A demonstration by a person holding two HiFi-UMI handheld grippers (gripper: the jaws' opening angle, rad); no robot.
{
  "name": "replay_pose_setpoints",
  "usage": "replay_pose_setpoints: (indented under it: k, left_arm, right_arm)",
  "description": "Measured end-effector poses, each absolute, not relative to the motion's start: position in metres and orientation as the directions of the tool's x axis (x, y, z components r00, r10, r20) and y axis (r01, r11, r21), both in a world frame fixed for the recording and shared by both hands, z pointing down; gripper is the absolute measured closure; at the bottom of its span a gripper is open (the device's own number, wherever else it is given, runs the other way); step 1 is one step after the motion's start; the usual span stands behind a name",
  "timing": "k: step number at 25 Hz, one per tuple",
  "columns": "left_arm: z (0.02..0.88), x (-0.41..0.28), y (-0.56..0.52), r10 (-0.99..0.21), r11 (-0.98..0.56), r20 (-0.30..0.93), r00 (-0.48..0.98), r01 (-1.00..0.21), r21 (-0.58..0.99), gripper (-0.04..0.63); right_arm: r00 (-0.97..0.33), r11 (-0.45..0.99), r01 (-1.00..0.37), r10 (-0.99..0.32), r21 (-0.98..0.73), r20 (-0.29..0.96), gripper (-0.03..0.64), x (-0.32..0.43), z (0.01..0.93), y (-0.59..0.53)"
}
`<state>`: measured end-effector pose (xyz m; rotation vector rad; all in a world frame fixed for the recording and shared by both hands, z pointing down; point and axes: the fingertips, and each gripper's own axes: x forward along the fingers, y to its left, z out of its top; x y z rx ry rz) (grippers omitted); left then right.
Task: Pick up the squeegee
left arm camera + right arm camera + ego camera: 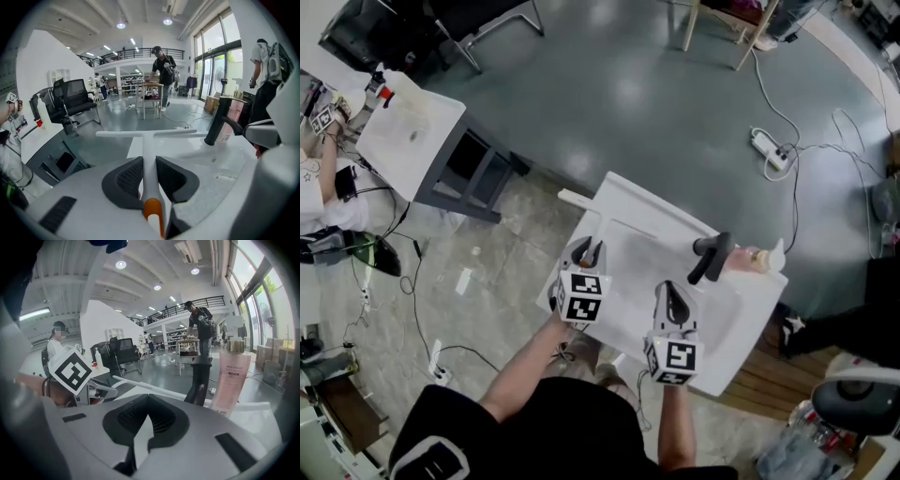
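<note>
The squeegee point(581, 202) is white and T-shaped, its blade over the far left corner of the white sink point(722, 328). My left gripper point(589, 251) is shut on its handle. In the left gripper view the handle point(149, 154) runs between both dark pads, with an orange end near the camera and the blade point(140, 134) across the front. My right gripper point(675, 298) hovers over the basin, shut and empty; its pads point(161, 416) meet at the tips. From the right gripper view the blade point(140, 386) shows at the left.
A black faucet point(712, 255) and a pink bottle point(752, 260) stand at the sink's far right rim. A white table point(412, 131) is at the left, a power strip point(766, 145) with cables on the floor beyond. People stand by a wooden table point(152, 96) in the hall.
</note>
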<state>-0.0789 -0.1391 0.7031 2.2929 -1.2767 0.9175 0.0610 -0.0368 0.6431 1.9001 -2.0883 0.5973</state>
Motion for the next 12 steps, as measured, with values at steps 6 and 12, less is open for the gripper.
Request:
replay_pose_setpoints:
  k: [6, 12]
  left_arm:
    - [0.66, -0.086, -0.126, -0.688, -0.491, 0.616, 0.383, -0.871, -0.007, 0.514]
    - [0.604, -0.093, -0.101, -0.75, -0.475, 0.53, 0.396, -0.88, -0.016, 0.514]
  right_arm:
    - [-0.115, 0.081, -0.992, -0.909, -0.1, 0.4, 0.618, 0.062, 0.614, -0.028]
    - [-0.111, 0.092, -0.993, -0.932, -0.071, 0.344, 0.618, 0.06, 0.575, -0.007]
